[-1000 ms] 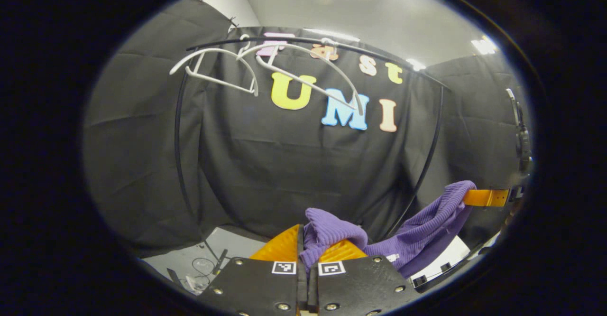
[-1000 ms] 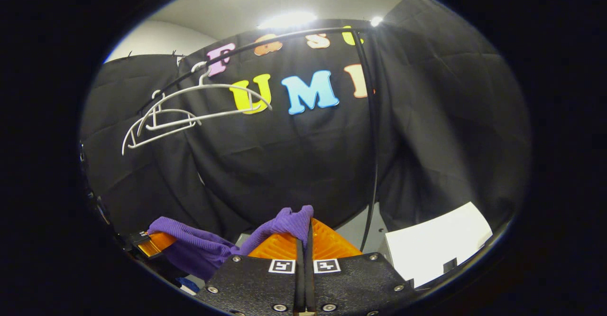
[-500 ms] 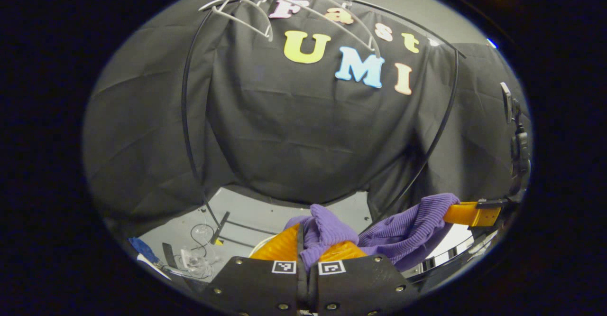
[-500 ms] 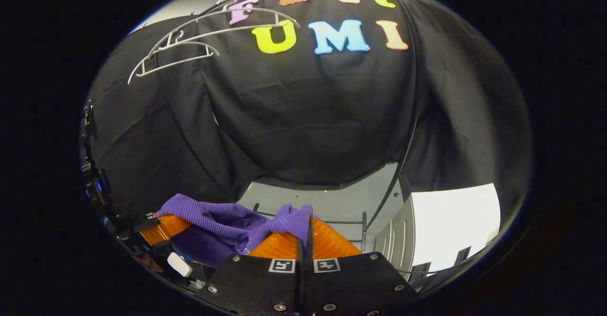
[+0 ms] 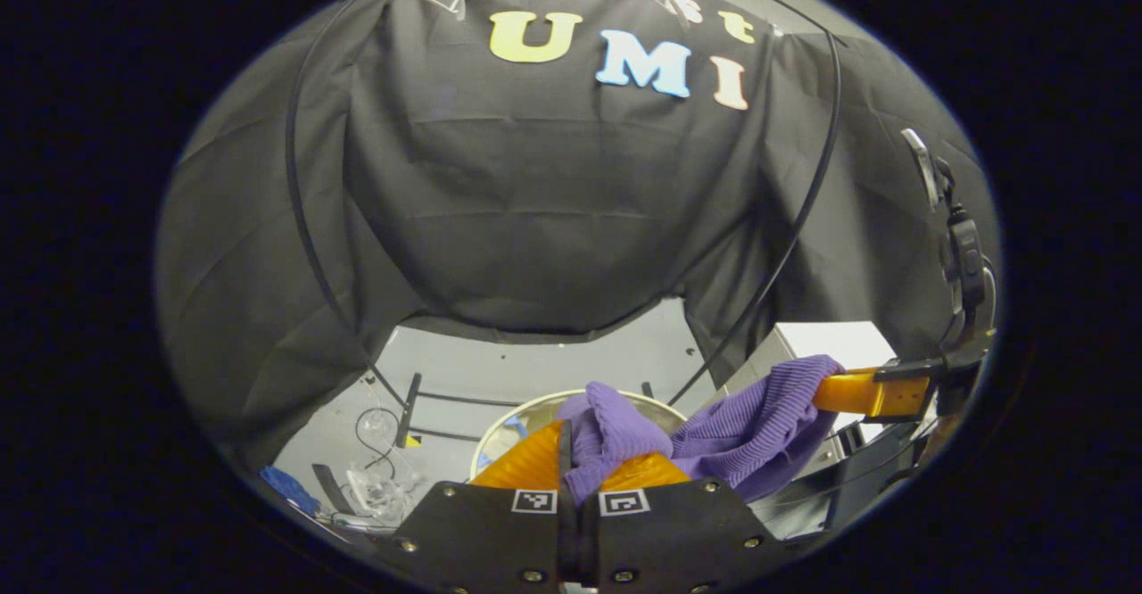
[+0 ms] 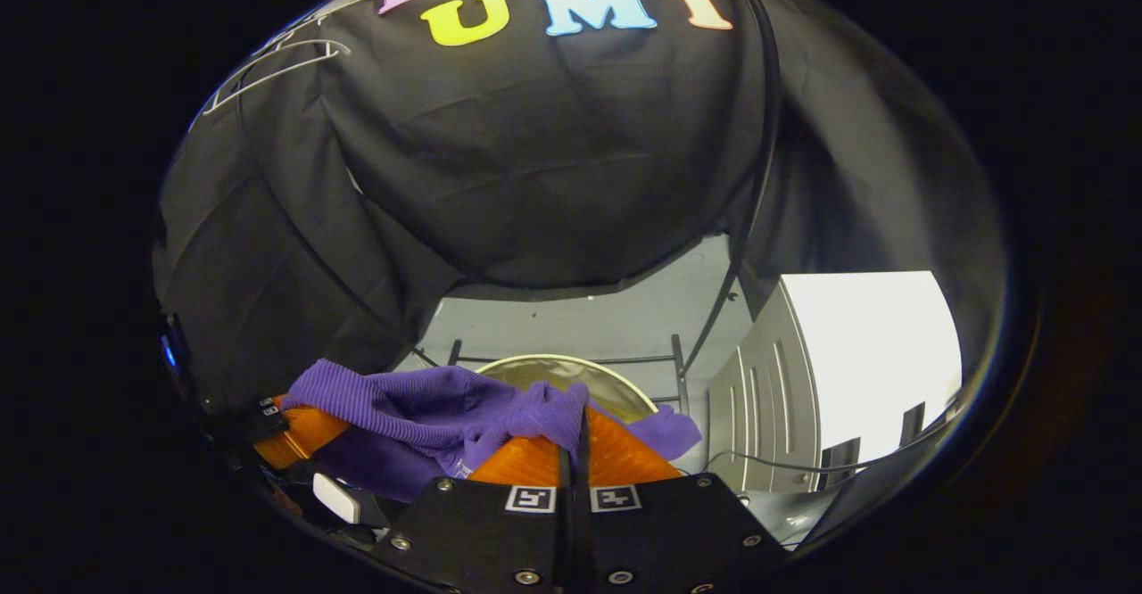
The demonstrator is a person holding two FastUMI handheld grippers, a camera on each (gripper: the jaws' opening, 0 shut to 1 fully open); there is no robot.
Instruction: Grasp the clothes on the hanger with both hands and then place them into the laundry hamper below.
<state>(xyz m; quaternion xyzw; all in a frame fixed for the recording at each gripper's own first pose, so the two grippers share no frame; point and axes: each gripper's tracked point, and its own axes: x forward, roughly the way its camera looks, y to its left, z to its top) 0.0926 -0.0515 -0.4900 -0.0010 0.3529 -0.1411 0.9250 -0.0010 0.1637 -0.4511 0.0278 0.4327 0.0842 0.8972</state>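
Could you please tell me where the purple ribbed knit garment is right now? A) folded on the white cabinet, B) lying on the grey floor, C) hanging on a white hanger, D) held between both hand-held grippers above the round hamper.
D: the purple ribbed knit garment is pinched by the left hand-held gripper and the right hand-held gripper, stretched above the round light-rimmed laundry hamper.

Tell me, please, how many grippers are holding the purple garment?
2. The left gripper pinches one bunch of the purple garment; the right gripper pinches another part of it, above the laundry hamper.
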